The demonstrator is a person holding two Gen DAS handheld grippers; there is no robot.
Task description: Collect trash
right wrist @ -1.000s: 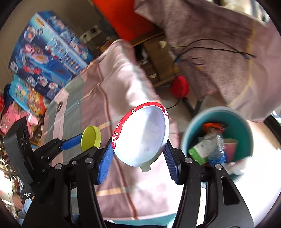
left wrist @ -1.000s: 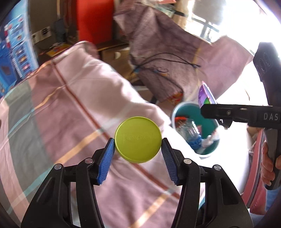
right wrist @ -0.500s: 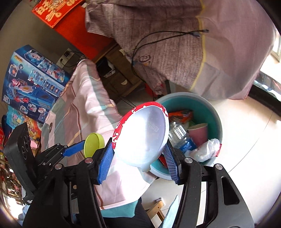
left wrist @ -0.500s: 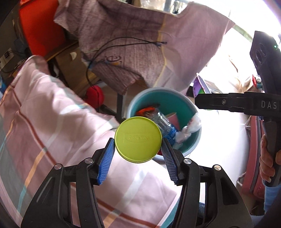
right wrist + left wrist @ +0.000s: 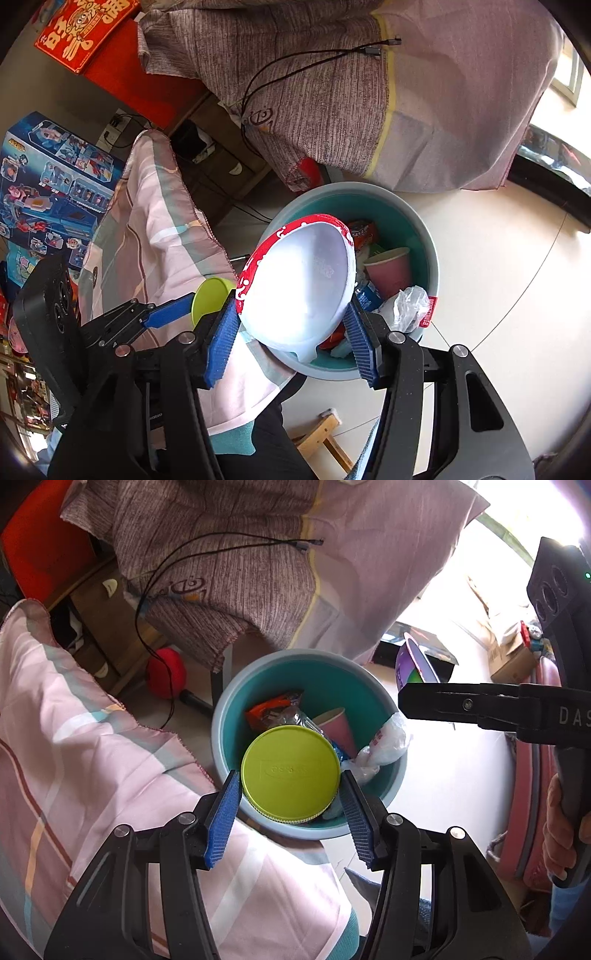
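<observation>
My left gripper (image 5: 290, 797) is shut on a round yellow-green lid (image 5: 290, 773) and holds it above the near rim of a teal trash bin (image 5: 236, 705). My right gripper (image 5: 291, 321) is shut on a white paper bowl with a red patterned rim (image 5: 299, 284), held over the same bin (image 5: 430, 254). The bin holds a pink paper cup (image 5: 391, 269), a plastic bottle, snack wrappers and a crumpled plastic bag (image 5: 408, 306). The right gripper's arm (image 5: 480, 705) shows in the left wrist view with the bowl's purple outside (image 5: 413, 662).
A pink striped sheet (image 5: 74, 746) covers the surface left of the bin. A brown-purple cloth (image 5: 240, 561) with a black cable hangs behind it. A red ball (image 5: 166, 672) lies on the floor. Toy boxes (image 5: 48, 184) stand far left. A wooden stool (image 5: 321, 435) stands below.
Both grippers have swung from over the striped sheet to over the bin, still holding the lid and the bowl. The bin now fills the middle of both views.
</observation>
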